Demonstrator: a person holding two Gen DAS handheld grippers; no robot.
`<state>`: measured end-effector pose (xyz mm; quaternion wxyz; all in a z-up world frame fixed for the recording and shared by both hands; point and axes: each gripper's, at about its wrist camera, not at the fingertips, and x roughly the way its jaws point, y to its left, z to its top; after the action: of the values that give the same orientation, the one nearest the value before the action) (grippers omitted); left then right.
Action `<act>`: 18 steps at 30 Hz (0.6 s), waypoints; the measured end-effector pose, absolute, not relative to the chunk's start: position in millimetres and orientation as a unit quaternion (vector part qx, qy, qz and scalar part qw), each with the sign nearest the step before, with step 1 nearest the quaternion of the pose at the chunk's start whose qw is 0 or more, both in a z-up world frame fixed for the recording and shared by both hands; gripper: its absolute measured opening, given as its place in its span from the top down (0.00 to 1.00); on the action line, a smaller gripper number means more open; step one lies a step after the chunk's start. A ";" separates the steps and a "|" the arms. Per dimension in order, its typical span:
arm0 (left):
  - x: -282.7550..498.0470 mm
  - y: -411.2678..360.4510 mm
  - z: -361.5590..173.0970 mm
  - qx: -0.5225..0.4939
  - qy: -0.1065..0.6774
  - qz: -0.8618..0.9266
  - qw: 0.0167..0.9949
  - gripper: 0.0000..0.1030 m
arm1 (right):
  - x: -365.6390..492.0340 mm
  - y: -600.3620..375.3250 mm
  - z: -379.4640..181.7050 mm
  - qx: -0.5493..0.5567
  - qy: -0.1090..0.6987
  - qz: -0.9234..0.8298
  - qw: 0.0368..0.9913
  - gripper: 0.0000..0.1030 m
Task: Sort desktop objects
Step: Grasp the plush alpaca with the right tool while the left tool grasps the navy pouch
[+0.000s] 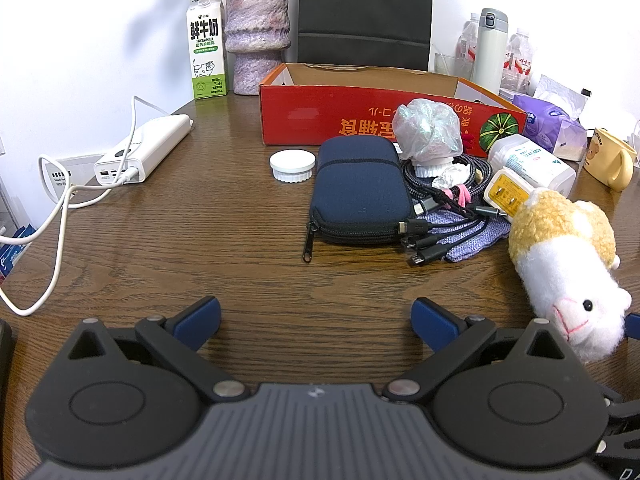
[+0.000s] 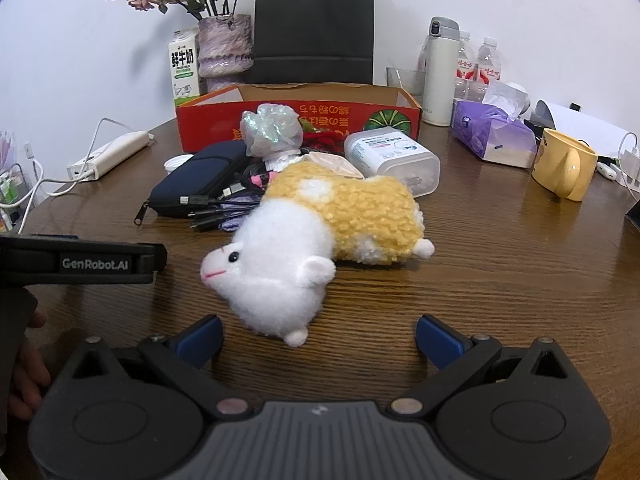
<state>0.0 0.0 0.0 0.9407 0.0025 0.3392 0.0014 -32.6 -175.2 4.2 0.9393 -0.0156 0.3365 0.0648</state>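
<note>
A yellow-and-white plush animal [image 2: 320, 232] lies on its side on the wooden desk [image 2: 500, 272], just beyond my open right gripper [image 2: 318, 338]. In the left wrist view the plush animal [image 1: 560, 256] is at the right, and my left gripper [image 1: 316, 320] stands open over bare desk [image 1: 200, 248]. Behind it lie a navy zip pouch [image 1: 360, 196], a bundle of black cables [image 1: 448, 220], a white round lid [image 1: 292, 166], a crumpled plastic bag [image 1: 428, 128], a yellow charger [image 1: 506, 194] and a clear plastic container [image 1: 532, 164]. An open red cardboard box [image 1: 340, 116] stands behind them.
A white power bank [image 1: 144, 150] with cables sits at the left. A milk carton [image 1: 206, 48], a vase [image 1: 258, 36], a black paper bag [image 2: 314, 28], a white flask [image 2: 438, 76], water bottles [image 2: 488, 60], a purple tissue pack [image 2: 494, 136] and a yellow mug [image 2: 564, 164] ring the back and right.
</note>
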 end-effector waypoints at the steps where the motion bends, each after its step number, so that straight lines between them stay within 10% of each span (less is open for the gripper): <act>1: 0.0 0.0 0.0 0.003 0.339 0.001 0.941 0.00 | -32.9 -174.2 3.6 -0.016 0.336 0.065 0.939 0.00; 6: 0.0 0.0 0.0 0.003 0.339 0.001 0.941 0.00 | -34.3 -176.7 5.6 -0.013 0.327 0.073 0.942 0.06; 12: 0.0 0.0 0.0 0.003 0.339 0.002 0.941 0.00 | -31.2 -172.5 17.0 -0.020 0.278 0.104 0.955 0.71; 18: 0.0 0.0 0.0 0.002 0.339 0.002 0.941 0.00 | -33.5 -181.5 81.3 -0.048 0.208 0.076 0.974 0.76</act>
<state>0.0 0.0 0.0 0.9407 0.0025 0.3393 0.0015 -33.5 -181.5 81.3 0.9740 -0.0483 0.2078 0.0756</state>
